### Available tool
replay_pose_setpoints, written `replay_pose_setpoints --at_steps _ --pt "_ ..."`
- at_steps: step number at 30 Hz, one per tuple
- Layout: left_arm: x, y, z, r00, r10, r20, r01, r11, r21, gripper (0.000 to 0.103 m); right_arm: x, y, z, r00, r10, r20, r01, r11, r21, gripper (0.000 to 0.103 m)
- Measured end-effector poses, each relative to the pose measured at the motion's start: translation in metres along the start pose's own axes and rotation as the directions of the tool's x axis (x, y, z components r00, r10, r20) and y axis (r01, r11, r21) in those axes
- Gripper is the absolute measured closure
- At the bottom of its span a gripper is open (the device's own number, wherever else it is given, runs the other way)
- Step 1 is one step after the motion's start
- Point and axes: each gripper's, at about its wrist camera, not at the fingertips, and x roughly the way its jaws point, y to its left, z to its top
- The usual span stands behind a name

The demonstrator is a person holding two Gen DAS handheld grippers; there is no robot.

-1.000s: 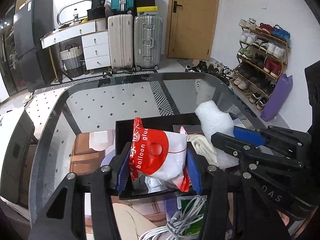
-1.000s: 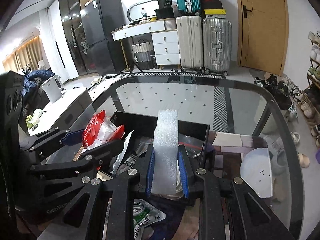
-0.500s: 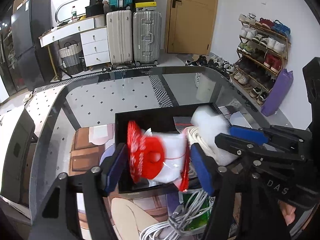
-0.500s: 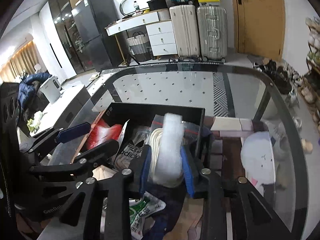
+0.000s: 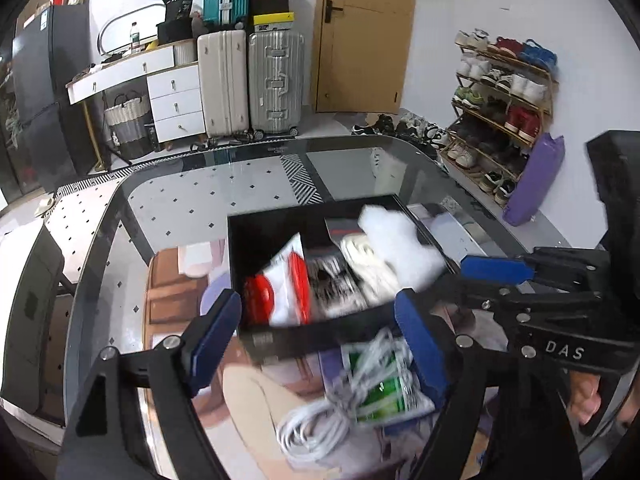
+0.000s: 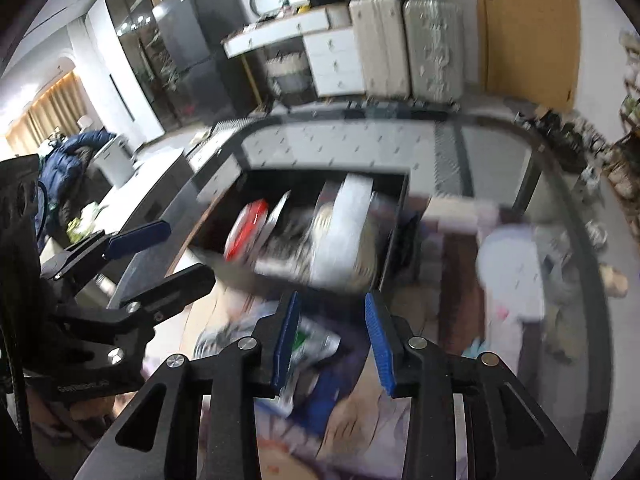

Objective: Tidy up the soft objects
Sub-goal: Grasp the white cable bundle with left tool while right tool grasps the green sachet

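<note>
Both of my claws, left claw [image 5: 316, 336] and right claw [image 6: 332, 340], have let go and gape wide, one red balloon-glue packet [image 5: 280, 288] and one white foam piece [image 5: 396, 240] now lying in the single black box [image 5: 276, 220] on the glass counter [image 5: 200, 192].

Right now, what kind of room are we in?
Most likely a lived-in home, an entry or living area: a shoe rack full of shoes by a wooden door, suitcases against the wall, and a glass table in front.

Packet [image 5: 280, 292] and foam [image 5: 400, 248] inside box [image 5: 304, 330]
</note>
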Motion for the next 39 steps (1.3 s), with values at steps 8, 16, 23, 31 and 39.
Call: replay_pose_setpoints --at_steps 8,16,23,31,39 --pt "0.020 -0.011 -0.043 0.989 -0.007 -0.149 0.034 0.983 0.182 0.023 0.015 -0.010 -0.021 0.997 -0.031 -0.066 0.031 1.000 -0.002 0.068" --pt "0.058 -0.016 -0.048 0.966 -0.032 -0.255 0.076 0.983 0.166 0.064 0.036 0.004 -0.027 0.992 -0.033 -0.121 0.029 0.999 -0.035 0.068" --pt "0.050 -0.015 -0.051 0.950 -0.057 -0.308 0.094 0.990 0.106 0.075 0.048 0.017 -0.034 0.989 -0.012 -0.148 0.004 0.999 -0.050 0.052" --pt "0.035 0.029 -0.065 0.953 -0.019 -0.301 0.016 1.000 -0.012 0.075 0.069 0.044 -0.028 0.986 -0.036 -0.163 0.030 0.999 -0.039 0.029" --pt "0.033 0.049 -0.074 0.951 -0.015 -0.308 0.003 0.999 -0.038 0.075 0.094 0.080 -0.030 0.970 -0.156 -0.186 0.128 0.980 -0.153 0.026"
